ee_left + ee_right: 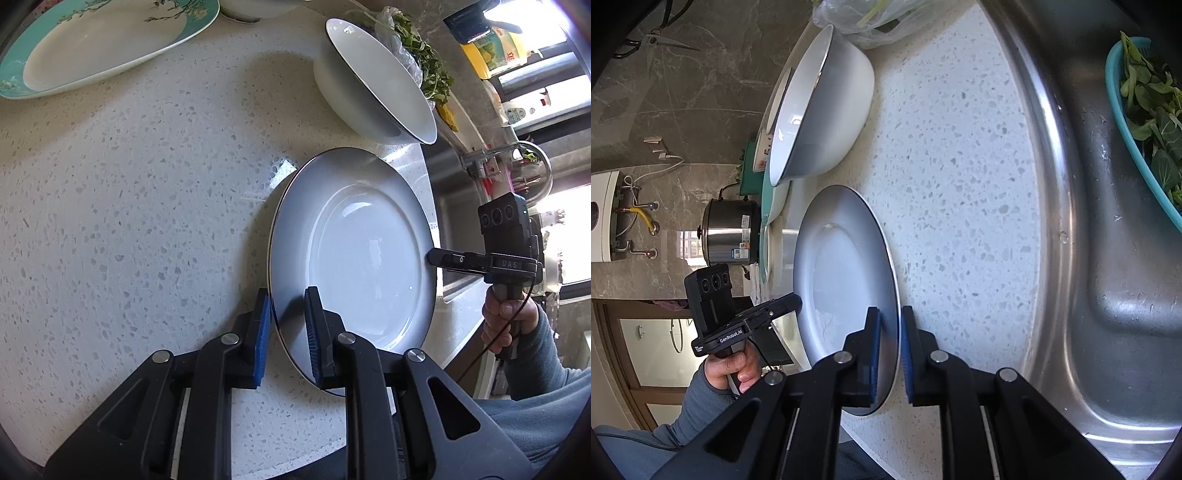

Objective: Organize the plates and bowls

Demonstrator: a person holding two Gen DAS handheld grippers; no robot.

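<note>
Jaws of both the left gripper (pixel 287 332) and right gripper (pixel 890 354) straddle opposite rims of the white plate (pixel 354 251) near the worktop (pixel 129 203) edge, seemingly not yet clamped, to share its weight.

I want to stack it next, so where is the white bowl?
The white bowl sits on the counter just beyond the white plate, beside the bagged greens.

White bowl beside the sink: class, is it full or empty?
Empty. In the left wrist view the bowl shows a bare white inside, and the right wrist view shows nothing in it either.
</note>
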